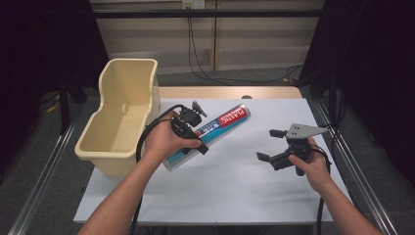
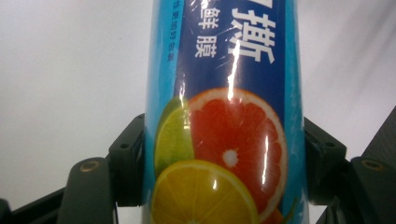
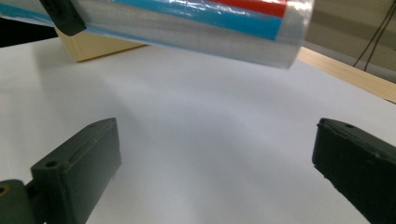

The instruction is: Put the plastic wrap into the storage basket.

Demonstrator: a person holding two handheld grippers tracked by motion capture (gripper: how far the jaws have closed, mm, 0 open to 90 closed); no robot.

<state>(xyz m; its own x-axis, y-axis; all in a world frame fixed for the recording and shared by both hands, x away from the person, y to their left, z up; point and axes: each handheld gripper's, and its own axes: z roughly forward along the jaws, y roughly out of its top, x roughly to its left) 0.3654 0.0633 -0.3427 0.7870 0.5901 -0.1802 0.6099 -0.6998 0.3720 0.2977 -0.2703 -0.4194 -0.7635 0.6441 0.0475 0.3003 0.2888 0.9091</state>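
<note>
Bin [image 1: 122, 117] of cream plastic stands farthest left, on the left edge of the white table [image 1: 235, 196], just beside the left gripper [image 1: 193, 132] on its outer side. Next comes that gripper, clamped across the plastic-wrap roll [image 1: 210, 134]: the left gripper view shows a black pad [image 2: 128, 161] pressed against each side of the blue tube [image 2: 224, 112], above the printed citrus slices. Seen from above, the roll lies slanted through the grip, its red-labelled end reaching up and to the right past the jaws, its clear-wrapped lower end sticking out below the hand. In the right gripper view the roll [image 3: 196, 28] passes overhead, clear of the sheet beneath it. Farthest right, well apart from the roll, the right gripper [image 1: 266, 145] has its jaws spread wide with bare table between them; its fingers [image 3: 79, 172] touch nothing.
</note>
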